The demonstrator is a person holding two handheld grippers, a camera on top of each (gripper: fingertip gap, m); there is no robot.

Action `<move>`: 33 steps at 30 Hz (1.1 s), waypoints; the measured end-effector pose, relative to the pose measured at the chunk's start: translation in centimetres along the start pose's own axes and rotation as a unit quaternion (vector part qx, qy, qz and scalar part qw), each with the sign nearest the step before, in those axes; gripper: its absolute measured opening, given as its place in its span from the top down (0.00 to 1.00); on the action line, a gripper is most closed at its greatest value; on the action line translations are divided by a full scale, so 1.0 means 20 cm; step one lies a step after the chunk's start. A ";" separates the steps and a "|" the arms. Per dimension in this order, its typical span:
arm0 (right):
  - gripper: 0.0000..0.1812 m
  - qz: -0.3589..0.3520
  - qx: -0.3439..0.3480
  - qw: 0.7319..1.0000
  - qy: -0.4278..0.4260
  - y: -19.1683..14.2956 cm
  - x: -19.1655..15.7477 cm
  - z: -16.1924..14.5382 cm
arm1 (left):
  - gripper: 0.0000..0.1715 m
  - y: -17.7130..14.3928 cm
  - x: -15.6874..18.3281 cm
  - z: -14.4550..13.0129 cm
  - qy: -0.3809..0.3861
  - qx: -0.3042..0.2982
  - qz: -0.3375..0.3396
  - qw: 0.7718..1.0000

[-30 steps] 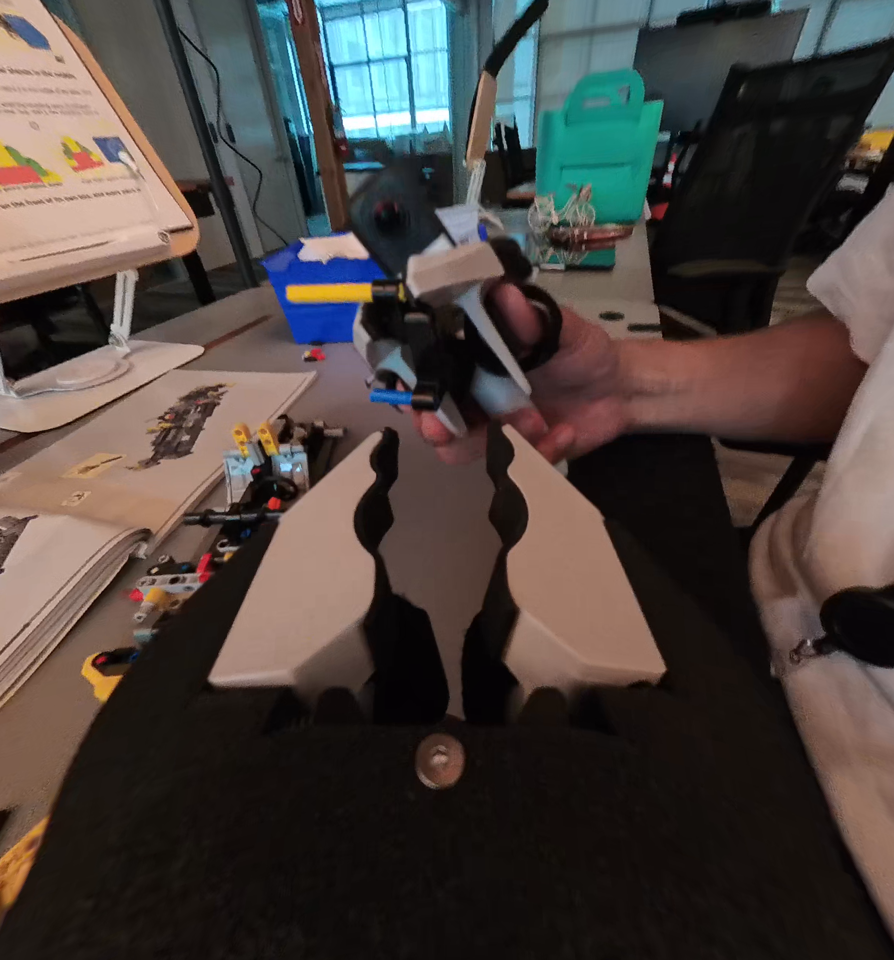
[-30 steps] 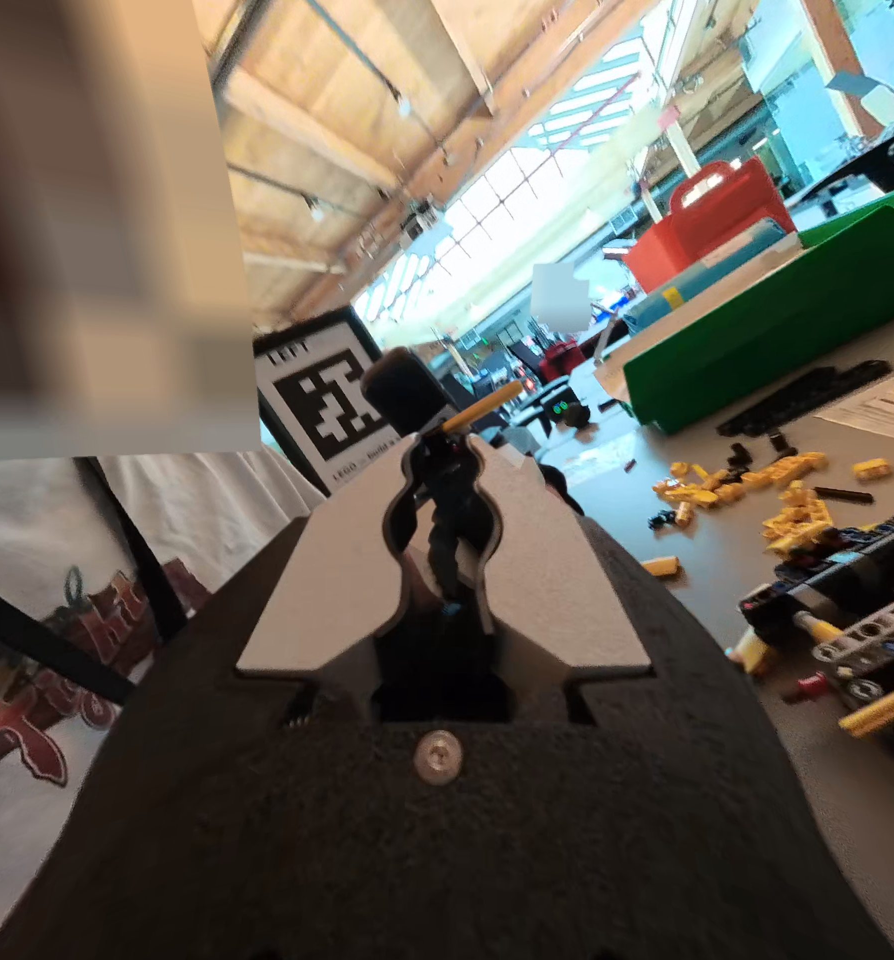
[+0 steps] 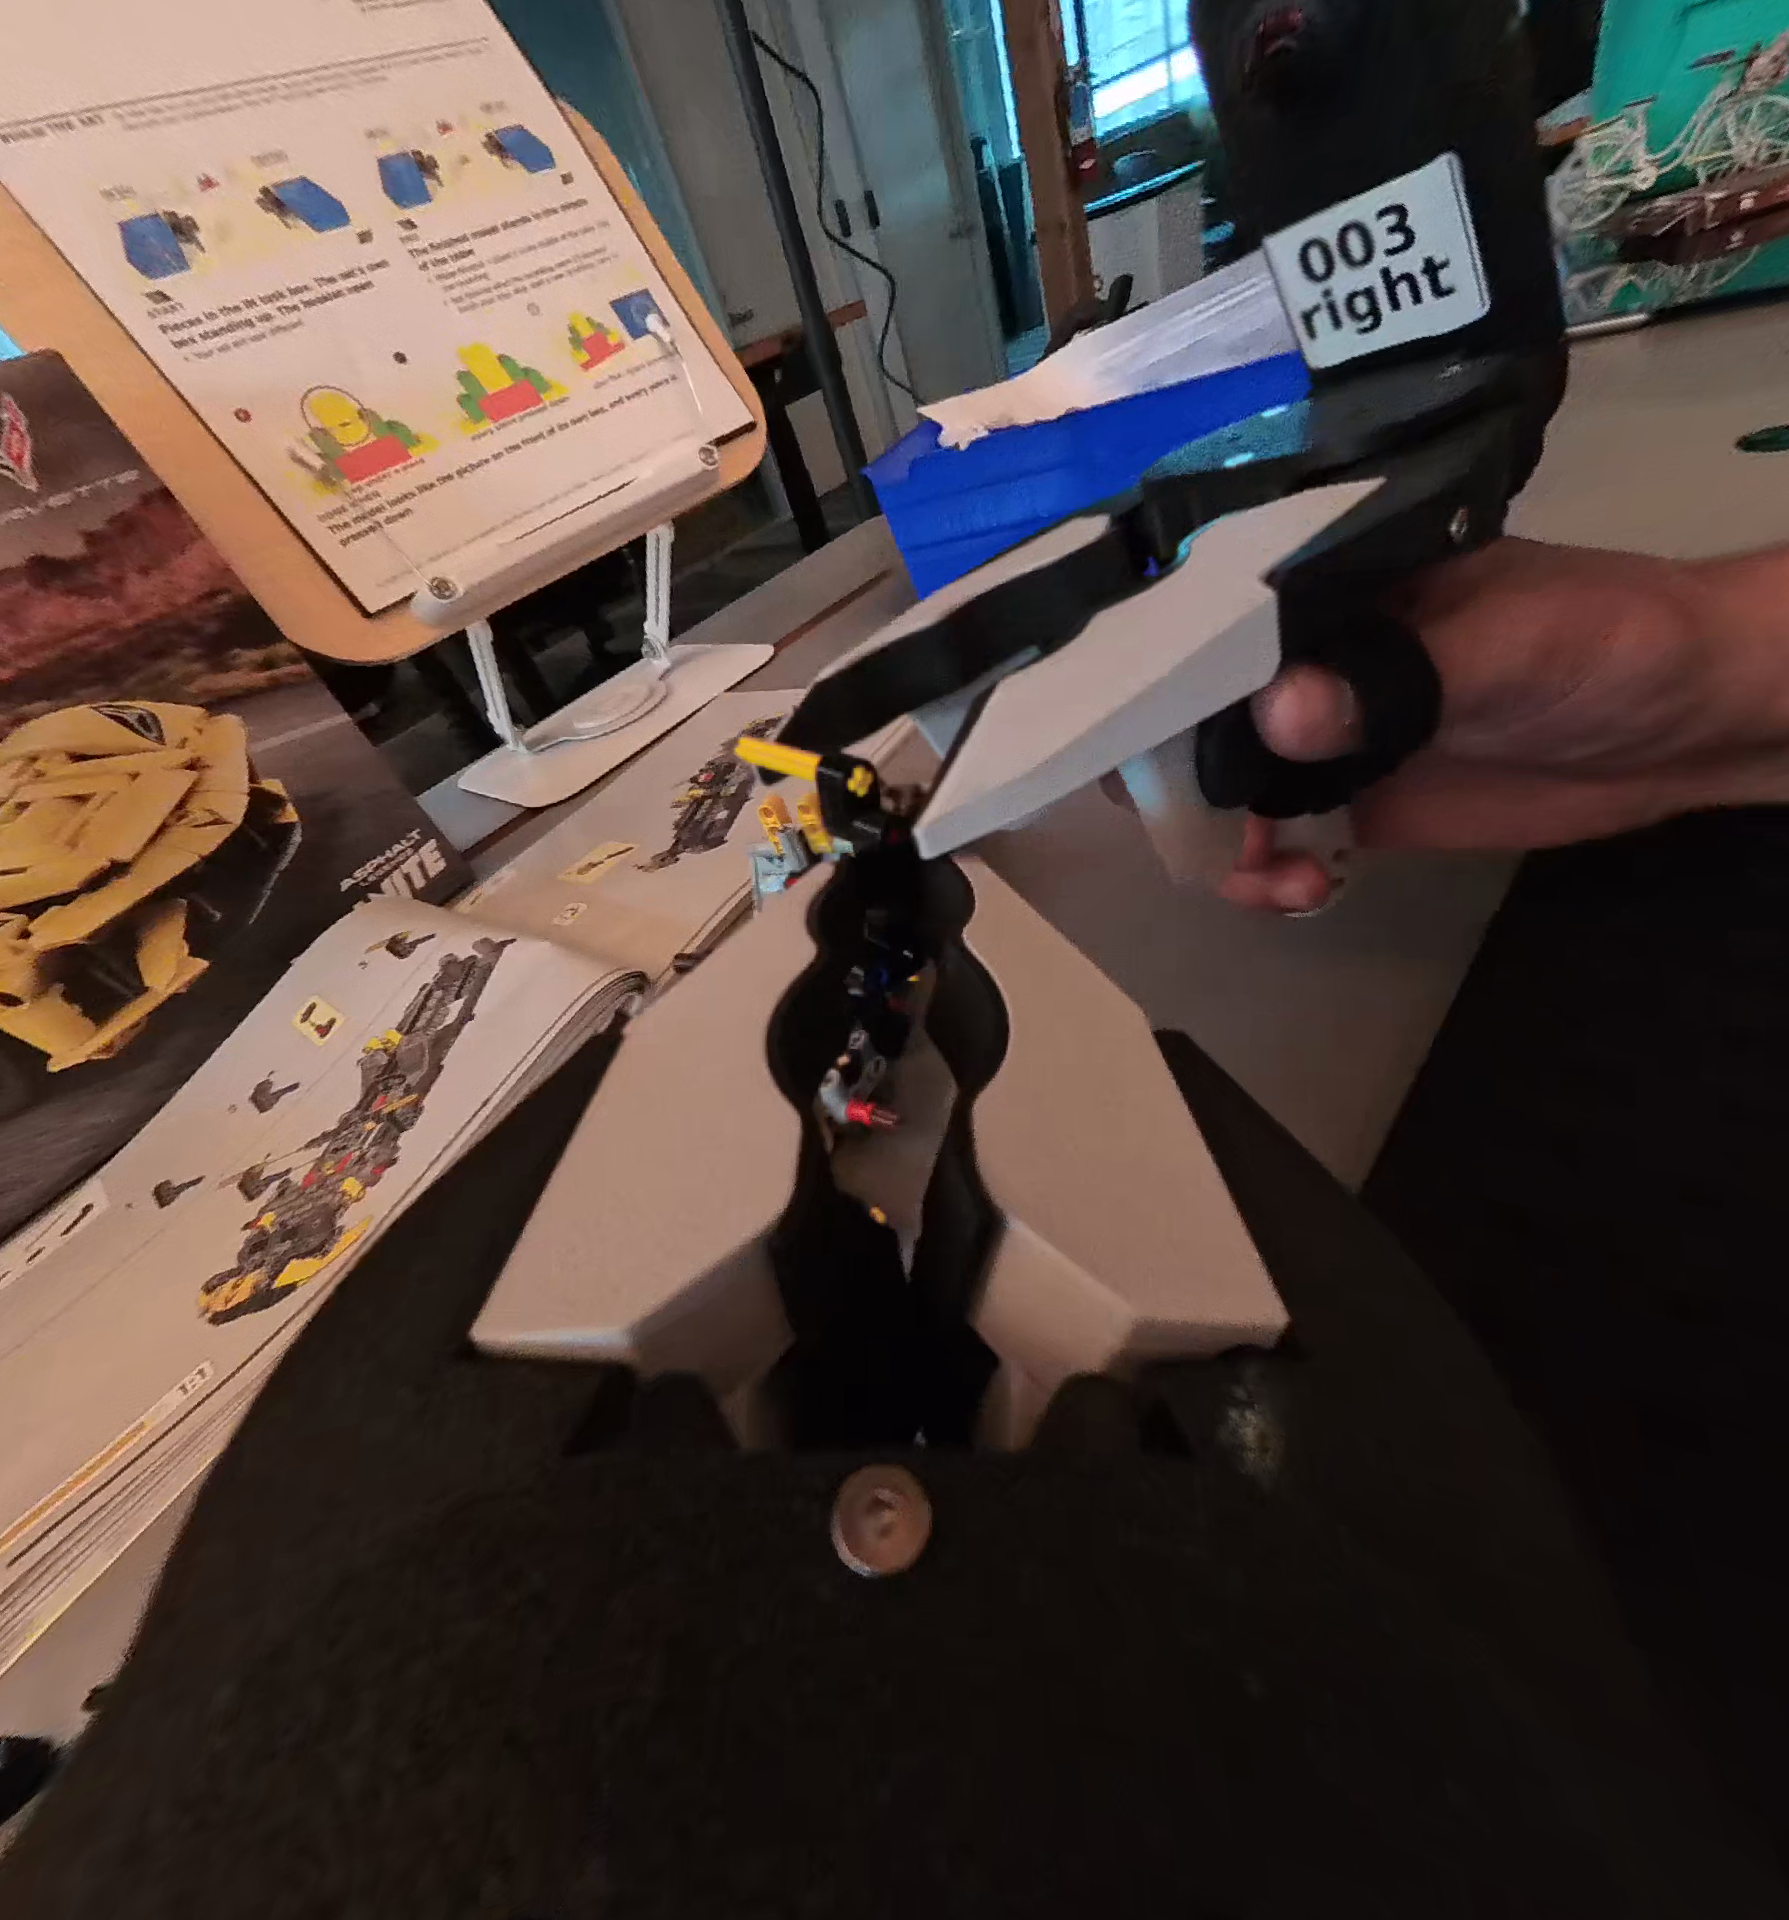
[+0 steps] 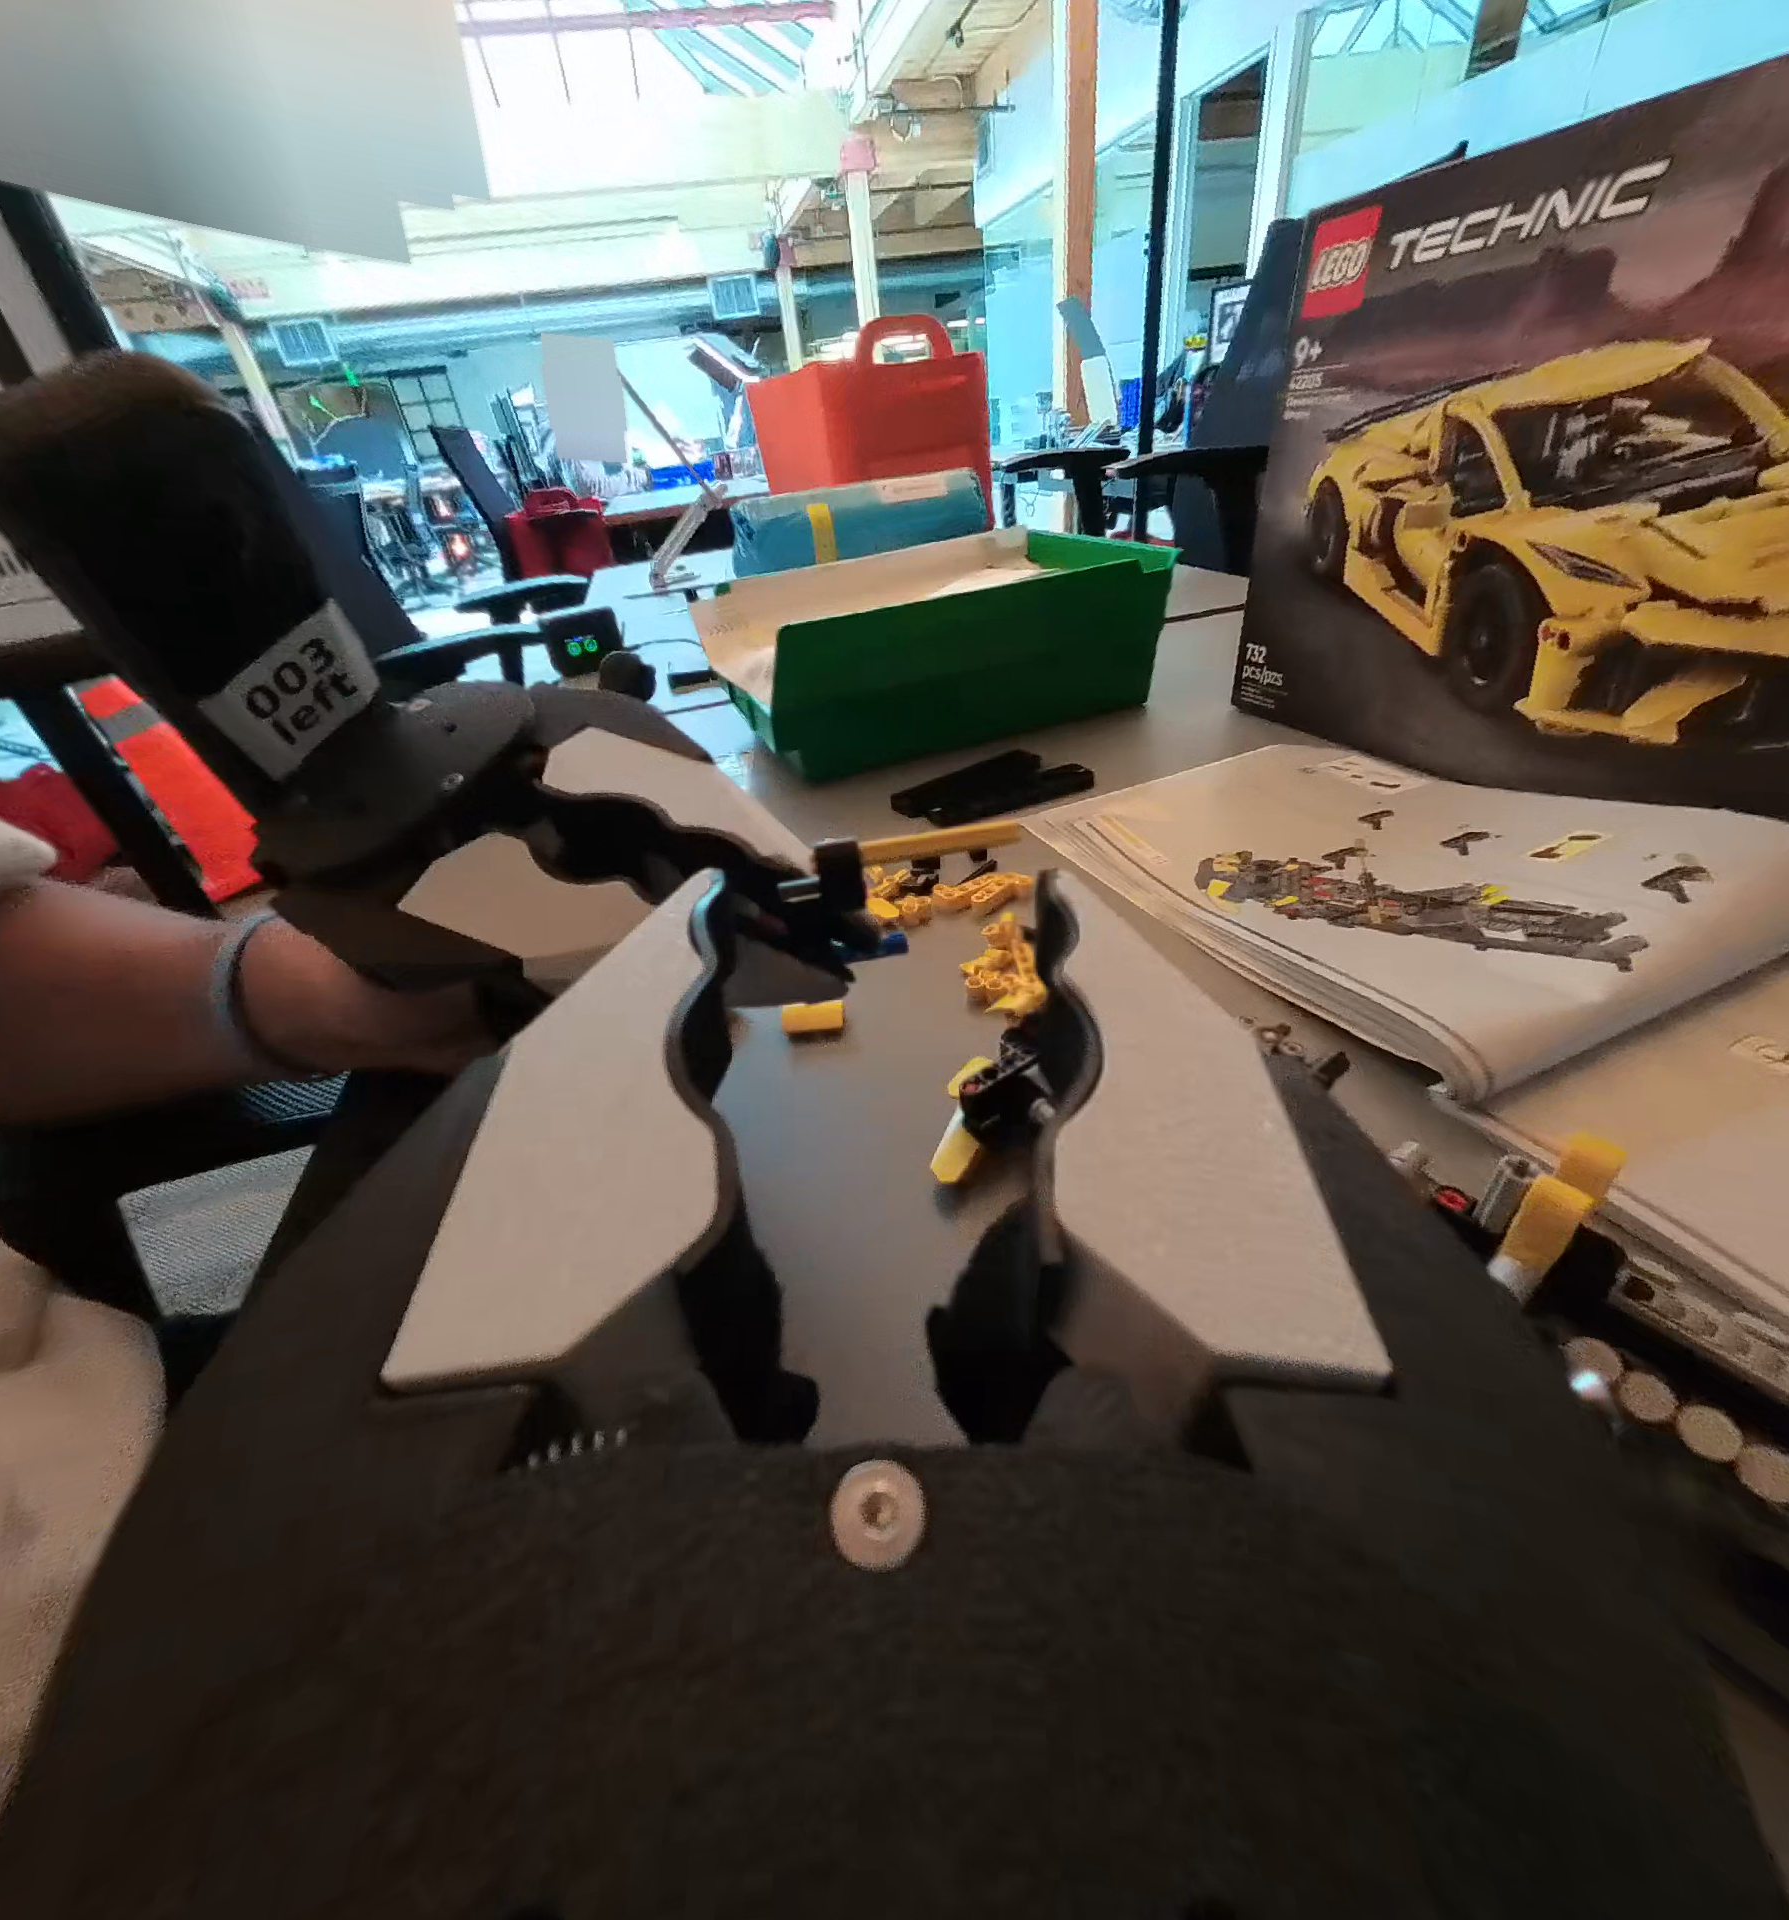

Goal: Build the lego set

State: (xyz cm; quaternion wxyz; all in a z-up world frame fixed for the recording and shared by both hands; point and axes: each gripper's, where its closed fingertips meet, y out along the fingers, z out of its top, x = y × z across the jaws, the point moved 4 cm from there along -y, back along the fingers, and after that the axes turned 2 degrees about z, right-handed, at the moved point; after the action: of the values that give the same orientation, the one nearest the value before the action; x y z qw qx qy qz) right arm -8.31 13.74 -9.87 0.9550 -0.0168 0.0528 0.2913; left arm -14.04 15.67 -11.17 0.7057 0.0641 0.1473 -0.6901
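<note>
A small black Lego connector (image 3: 854, 792) with a yellow axle (image 3: 776, 756) sits at the tips of my left gripper (image 3: 885, 883), which is shut on it and holds it above the table. In the right wrist view the same piece (image 4: 836, 862) shows in the left gripper (image 4: 828, 925), with a blue pin under it. My right gripper (image 4: 879, 894) is open and empty, its jaws standing either side of the piece. In the left wrist view the right gripper (image 3: 859, 784) reaches in from the upper right. Loose yellow pieces (image 4: 994, 935) lie on the table beyond.
An open instruction book (image 4: 1389, 914) lies at the right, with the set's box (image 4: 1555, 468) standing behind it. A part-built chassis (image 4: 1534, 1226) lies near the book's front edge. A green bin (image 4: 973, 644) stands at the back. A blue bin (image 3: 1056, 468) and a sheet stand (image 3: 350, 312) show in the left wrist view. Less than 4 cm separates the two grippers' tips.
The black piece with the yellow axle has passed from my right gripper to my left. The right gripper has opened, the left has shut, and both have come down toward the table.
</note>
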 end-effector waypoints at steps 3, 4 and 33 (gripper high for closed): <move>0.66 0.011 -0.002 1.000 -0.005 -0.01 -0.01 0.00 | 0.96 -0.01 0.04 0.02 0.004 0.016 -0.030 0.999; 0.67 0.024 -0.001 1.000 0.004 0.00 -0.02 0.00 | 0.96 -0.01 0.05 0.03 0.002 0.022 -0.040 0.999; 0.73 0.016 0.016 0.999 -0.031 0.02 -0.03 0.02 | 0.96 -0.01 0.04 0.03 -0.051 0.029 -0.077 0.995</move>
State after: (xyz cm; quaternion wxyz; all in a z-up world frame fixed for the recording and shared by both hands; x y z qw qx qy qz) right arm -8.93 13.70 -9.40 0.9515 0.0087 0.0286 0.3063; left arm -14.23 14.66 -10.81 0.6551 0.0377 0.0956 -0.7486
